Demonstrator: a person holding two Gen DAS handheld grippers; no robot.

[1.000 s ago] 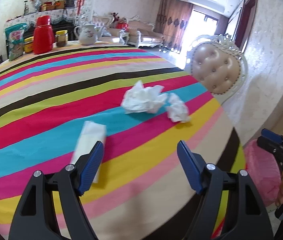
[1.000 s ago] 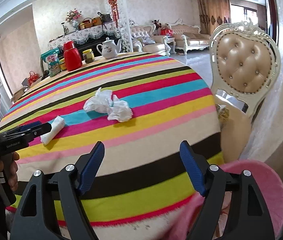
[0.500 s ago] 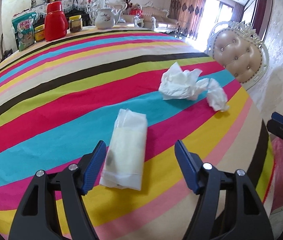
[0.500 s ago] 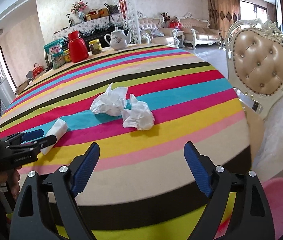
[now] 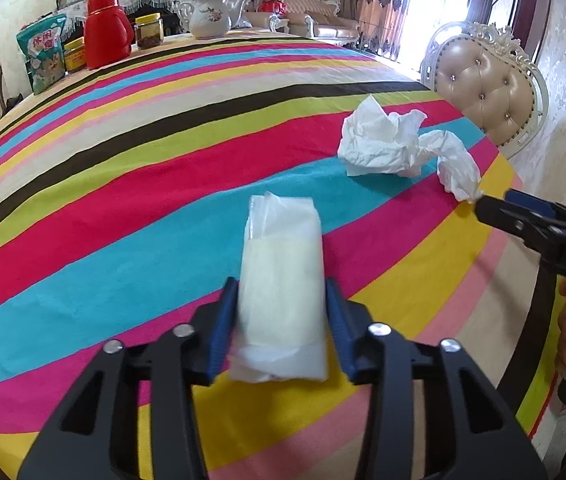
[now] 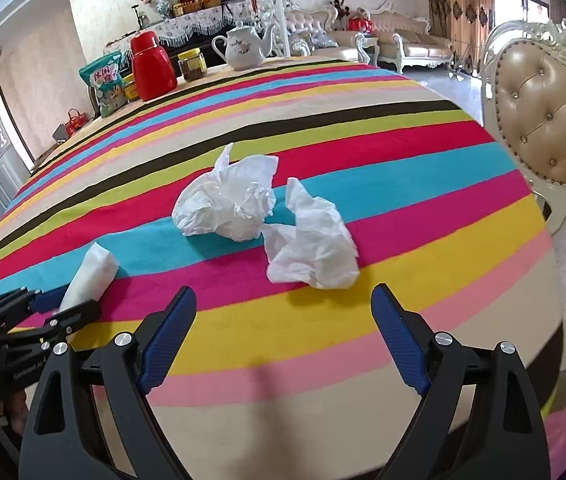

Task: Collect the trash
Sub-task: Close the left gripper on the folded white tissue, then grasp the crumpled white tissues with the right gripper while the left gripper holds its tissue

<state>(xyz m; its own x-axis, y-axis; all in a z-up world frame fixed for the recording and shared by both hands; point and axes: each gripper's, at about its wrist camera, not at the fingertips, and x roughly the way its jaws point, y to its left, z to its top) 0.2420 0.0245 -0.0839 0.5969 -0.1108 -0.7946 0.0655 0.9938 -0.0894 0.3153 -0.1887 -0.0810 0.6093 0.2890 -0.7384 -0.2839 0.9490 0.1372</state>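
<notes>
Tissue pack clamped by left gripper

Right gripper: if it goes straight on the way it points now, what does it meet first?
Probably the nearer crumpled tissue. It lies just ahead of the open right gripper, roughly centred between the fingers, with only bare striped tablecloth before it. The second tissue sits farther back. Depth is hard to judge.

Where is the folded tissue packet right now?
The tissue packet lies on the striped tablecloth, between the left gripper pads, left of the crumpled tissues.
</notes>
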